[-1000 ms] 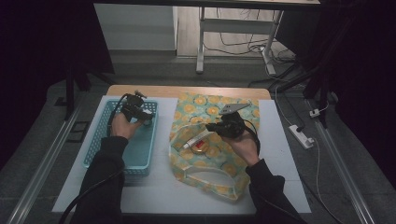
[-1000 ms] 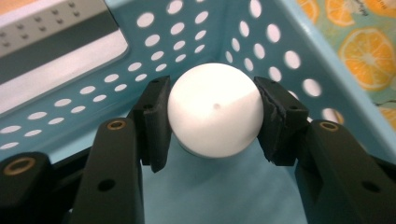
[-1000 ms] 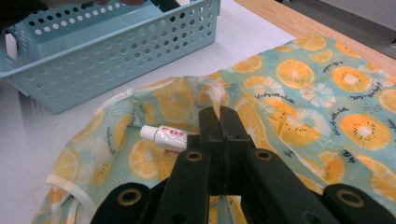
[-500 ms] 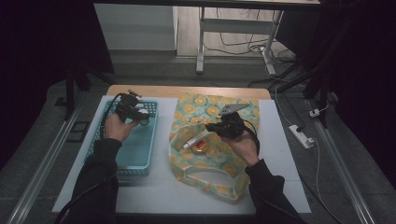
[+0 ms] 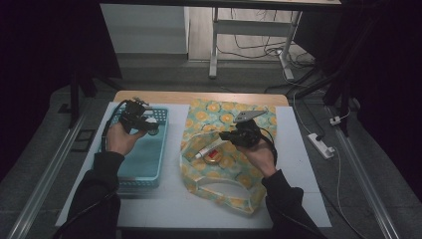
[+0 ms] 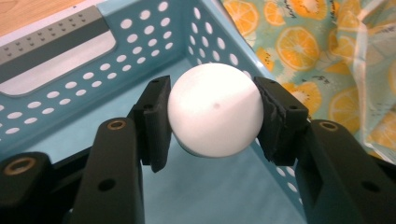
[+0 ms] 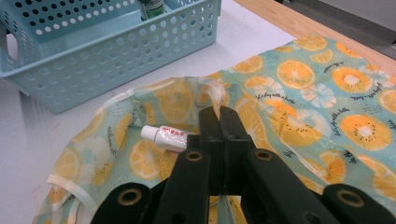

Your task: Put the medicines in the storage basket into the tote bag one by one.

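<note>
White table (image 5: 308,199). Fruit-print bag (image 5: 239,172) lies open at centre; turquoise basket (image 5: 144,164) just left of it. Left gripper (image 6: 212,123) over the basket's far end, jaws clamped either side of a white ball (image 6: 215,116). Right gripper (image 7: 219,123) jaws pressed together, pinching the bag's rim. Small white tube (image 7: 164,136) inside the bag mouth.

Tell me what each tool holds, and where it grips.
Left tool: white ball, clamped across its middle. Right tool: shut on the fruit-print bag, pinching its opening edge.
</note>
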### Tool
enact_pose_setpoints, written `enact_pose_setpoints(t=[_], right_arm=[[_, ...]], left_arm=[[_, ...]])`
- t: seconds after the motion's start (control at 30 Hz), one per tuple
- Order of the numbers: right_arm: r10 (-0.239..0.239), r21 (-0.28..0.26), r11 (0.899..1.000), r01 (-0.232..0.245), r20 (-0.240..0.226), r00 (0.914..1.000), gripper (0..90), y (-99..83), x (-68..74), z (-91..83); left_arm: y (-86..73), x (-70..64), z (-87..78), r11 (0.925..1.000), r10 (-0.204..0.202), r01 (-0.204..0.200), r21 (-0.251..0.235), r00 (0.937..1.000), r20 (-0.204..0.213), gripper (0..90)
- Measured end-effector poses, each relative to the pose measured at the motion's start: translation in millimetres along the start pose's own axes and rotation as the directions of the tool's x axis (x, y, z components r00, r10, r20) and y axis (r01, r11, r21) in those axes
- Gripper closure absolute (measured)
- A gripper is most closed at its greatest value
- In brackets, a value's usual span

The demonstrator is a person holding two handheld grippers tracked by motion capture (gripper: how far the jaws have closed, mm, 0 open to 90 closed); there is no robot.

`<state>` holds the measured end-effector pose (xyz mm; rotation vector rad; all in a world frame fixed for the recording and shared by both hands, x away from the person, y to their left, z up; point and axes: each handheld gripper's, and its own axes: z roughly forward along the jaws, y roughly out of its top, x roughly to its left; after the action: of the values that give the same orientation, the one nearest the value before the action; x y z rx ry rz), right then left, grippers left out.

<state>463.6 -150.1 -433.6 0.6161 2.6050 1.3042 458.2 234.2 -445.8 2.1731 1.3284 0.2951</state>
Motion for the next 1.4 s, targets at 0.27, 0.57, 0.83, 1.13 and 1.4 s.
enact_pose_setpoints(t=[0.27,0.57,0.83,1.13,1.4], right_arm=[[0.002,0.0,1.0,-0.002,-0.001,1.0,89.7,-0.1,-0.1,0.3],[0.003,-0.002,1.0,-0.003,-0.001,1.0,89.7,0.0,-0.2,0.1],[0.005,-0.003,1.0,-0.005,0.0,1.0,89.7,0.2,-0.1,0.0],[0.003,-0.007,1.0,-0.003,-0.002,1.0,89.7,0.7,0.1,-0.8],[0.004,-0.007,1.0,-0.004,-0.002,1.0,89.7,0.9,0.3,-0.7]], left_arm=[[-2.4,-4.7,-17.4,0.9997,0.0,0.0,-0.022,1.0,0.005,50.4],[-6.2,-18.6,-34.5,0.9986,0.031,-0.03,-0.044,0.9988,0.037,50.4],[-8.1,-35.1,-40.9,0.9967,0.064,-0.06,-0.054,0.9956,0.069,50.4],[-5.6,-53.6,-44.5,0.9926,0.105,-0.098,-0.073,0.988,0.113,50.4],[-2.1,-74.4,-41.9,0.9863,0.153,-0.142,-0.084,0.9764,0.152,50.4]])
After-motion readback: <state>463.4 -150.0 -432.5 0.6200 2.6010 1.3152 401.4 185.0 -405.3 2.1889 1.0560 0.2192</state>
